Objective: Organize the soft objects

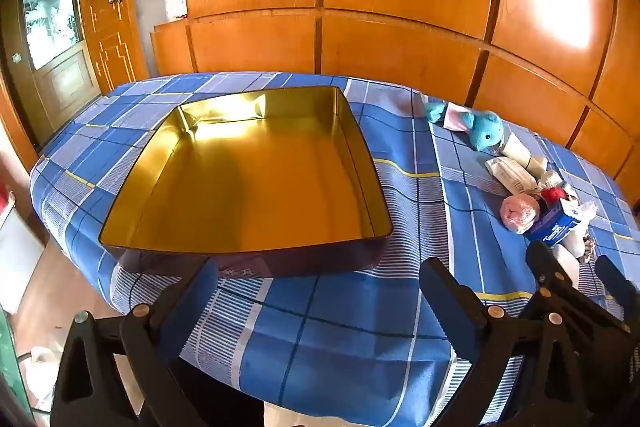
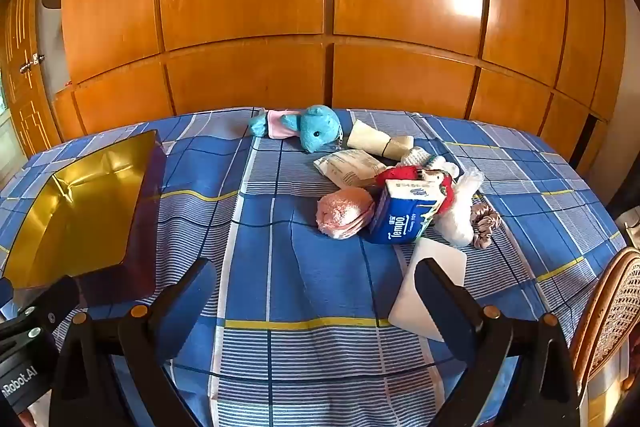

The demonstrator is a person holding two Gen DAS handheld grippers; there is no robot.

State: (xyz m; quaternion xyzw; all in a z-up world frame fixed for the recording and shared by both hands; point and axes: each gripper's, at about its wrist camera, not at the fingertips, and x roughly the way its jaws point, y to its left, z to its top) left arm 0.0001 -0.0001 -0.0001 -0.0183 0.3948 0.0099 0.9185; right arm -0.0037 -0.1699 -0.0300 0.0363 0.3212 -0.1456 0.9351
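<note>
Left wrist view: the left gripper (image 1: 318, 291) hovers low over the checked surface (image 1: 352, 331), jaws apart, facing the empty gold tin (image 1: 256, 187). The right gripper (image 2: 316, 291) hovers likewise, jaws apart, before the soft pile: blue plush elephant (image 2: 316, 133), Tempo tissue pack (image 2: 404, 217), pink rolled towel (image 2: 344, 213).

The tablecloth (image 2: 312, 267) is blue checked with yellow lines; the tin (image 1: 248, 183) is gold inside; beside the blue Tempo pack (image 2: 400, 223), a pink towel roll (image 2: 344, 213)
</note>
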